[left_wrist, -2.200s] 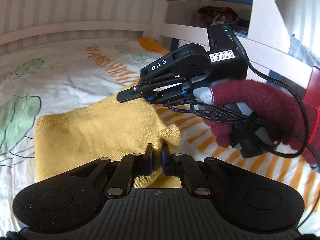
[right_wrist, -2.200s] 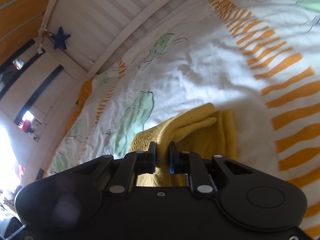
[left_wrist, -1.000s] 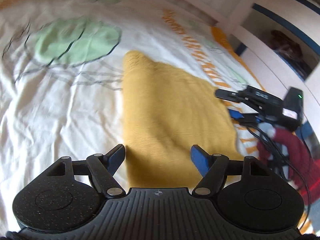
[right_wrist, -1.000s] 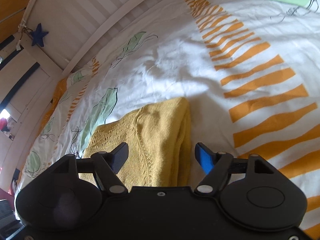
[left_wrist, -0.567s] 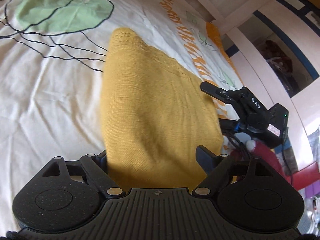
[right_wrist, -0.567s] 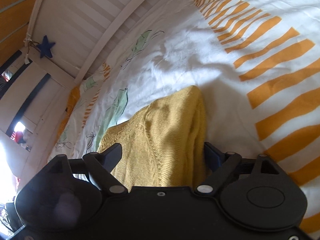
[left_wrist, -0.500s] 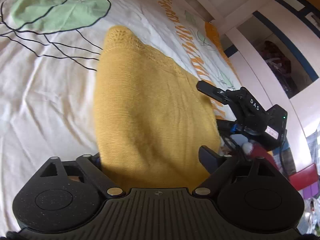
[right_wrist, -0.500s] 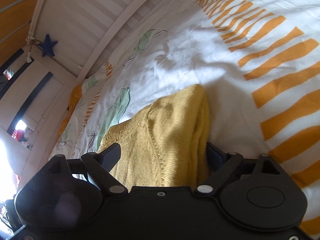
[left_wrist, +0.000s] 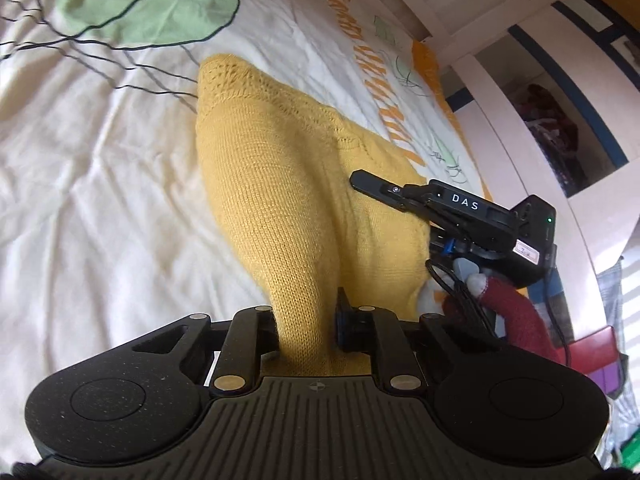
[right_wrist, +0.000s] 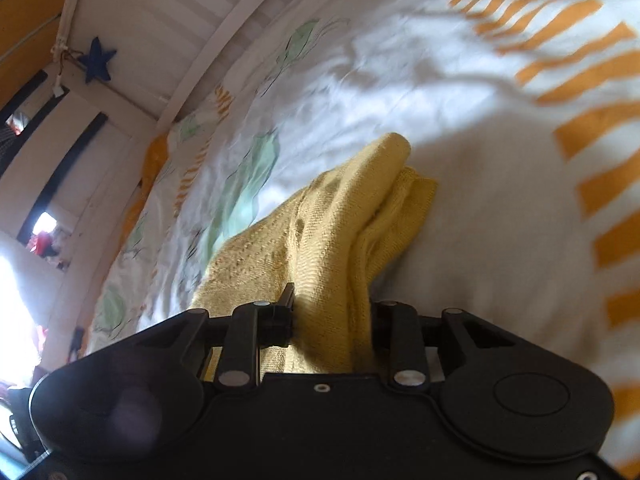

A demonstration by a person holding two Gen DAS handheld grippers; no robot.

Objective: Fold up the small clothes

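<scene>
Yellow knit, a small sweater (left_wrist: 280,184), lies on a white bedsheet (left_wrist: 100,184) printed with green leaves and orange stripes. The left gripper (left_wrist: 306,322) has its jaws drawn in on the near edge of the sweater, and the pinched cloth rises in a ridge between the fingers; the left finger is mostly hidden behind that ridge. In the left wrist view the right gripper (left_wrist: 430,224) reaches in from the right at the sweater's far side, held by a hand in a dark red glove (left_wrist: 516,316), but its fingertips are covered by the knit and cannot be made out there. The right wrist view shows its jaws narrowed on a bunched fold of the sweater (right_wrist: 332,240), with the right finger lost behind the cloth. That picture is blurred, so the knit pattern and the sheet's print are smeared. A white slatted bed rail (right_wrist: 192,20) with a blue star (right_wrist: 98,64) curves behind, cut off at the edge.
</scene>
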